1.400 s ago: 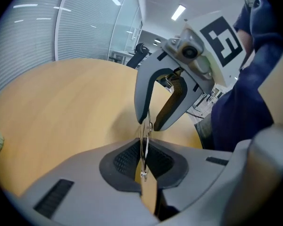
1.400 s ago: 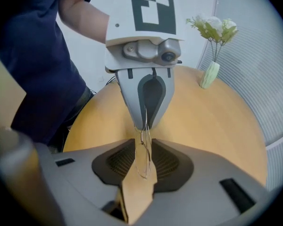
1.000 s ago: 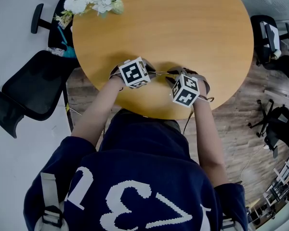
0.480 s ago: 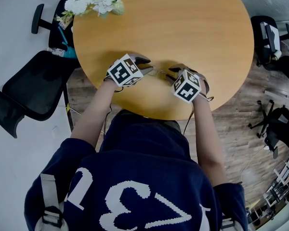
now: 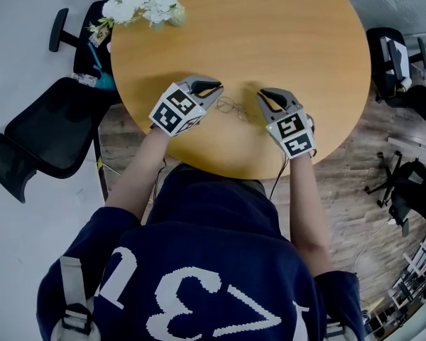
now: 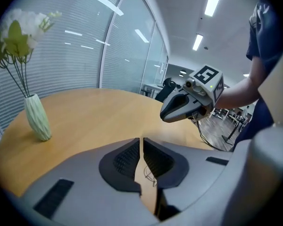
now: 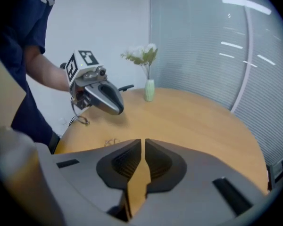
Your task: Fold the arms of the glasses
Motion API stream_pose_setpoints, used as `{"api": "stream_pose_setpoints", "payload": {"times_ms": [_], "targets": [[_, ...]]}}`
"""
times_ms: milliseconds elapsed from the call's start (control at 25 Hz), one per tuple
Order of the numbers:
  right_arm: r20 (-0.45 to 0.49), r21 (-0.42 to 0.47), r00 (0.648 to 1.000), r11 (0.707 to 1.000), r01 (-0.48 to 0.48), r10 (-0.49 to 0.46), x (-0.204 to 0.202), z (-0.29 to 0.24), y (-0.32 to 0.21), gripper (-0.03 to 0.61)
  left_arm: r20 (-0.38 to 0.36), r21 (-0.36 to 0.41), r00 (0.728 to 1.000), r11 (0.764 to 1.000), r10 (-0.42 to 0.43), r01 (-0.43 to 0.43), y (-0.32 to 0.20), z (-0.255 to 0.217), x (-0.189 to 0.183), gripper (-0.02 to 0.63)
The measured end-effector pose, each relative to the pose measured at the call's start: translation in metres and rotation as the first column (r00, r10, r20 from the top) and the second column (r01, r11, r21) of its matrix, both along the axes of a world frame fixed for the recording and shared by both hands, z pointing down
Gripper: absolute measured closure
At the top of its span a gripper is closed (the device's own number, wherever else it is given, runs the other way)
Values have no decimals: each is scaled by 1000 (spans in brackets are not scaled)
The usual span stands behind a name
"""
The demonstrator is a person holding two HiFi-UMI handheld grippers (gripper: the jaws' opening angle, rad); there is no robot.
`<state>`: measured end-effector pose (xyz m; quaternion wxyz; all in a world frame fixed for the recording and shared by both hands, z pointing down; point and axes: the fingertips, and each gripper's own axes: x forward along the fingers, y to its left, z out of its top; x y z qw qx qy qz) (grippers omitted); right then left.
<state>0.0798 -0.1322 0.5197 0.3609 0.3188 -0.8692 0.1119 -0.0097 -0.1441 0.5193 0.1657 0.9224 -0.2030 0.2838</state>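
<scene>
Hovering over the near side of the round wooden bench, the left tool and the right tool face each other, tips angled down toward the wood. The glasses, a thin wire-framed pair, lie flat on the bench between the two tools, just beside both tips and touched by neither. They are too small to tell how their arms are set.

In the left gripper view, the left tool's jaws have just been closing and now stand all but together, with only a narrow slit between the ribbed pads. No part of the glasses is between them. The frame only shows through the lower end of the slit, lying on the wood beyond.

In the right gripper view, the right tool's jaws have likewise just been closing and are nearly together. Only bare bench shows through the gap, and the glasses lie off to the left of the jaws. Neither tool holds anything.

At the far left edge of the bench, well apart from the tools, a pale green vase holds white flowers.
</scene>
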Motion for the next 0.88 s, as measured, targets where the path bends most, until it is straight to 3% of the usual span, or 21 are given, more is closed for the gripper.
{"api": "stream_pose_setpoints", "payload": {"times_ms": [240, 440, 640, 880], "targets": [[216, 197, 959, 954, -225, 181, 15, -79, -28, 546, -97, 163, 988, 977, -121, 135, -23, -62, -5, 589], [289, 337, 936, 894, -296, 201, 16, -139, -31, 546, -234, 199, 951, 947, -204, 252, -33, -113, -13, 594], [385, 421, 895, 821, -387, 224, 28, -189, -26, 546, -210, 323, 946, 896, -245, 304, -32, -148, -20, 594], [445, 481, 868, 758, -440, 221, 35, -228, -14, 546, -312, 353, 910, 856, -273, 378, -28, -189, -31, 595]]}}
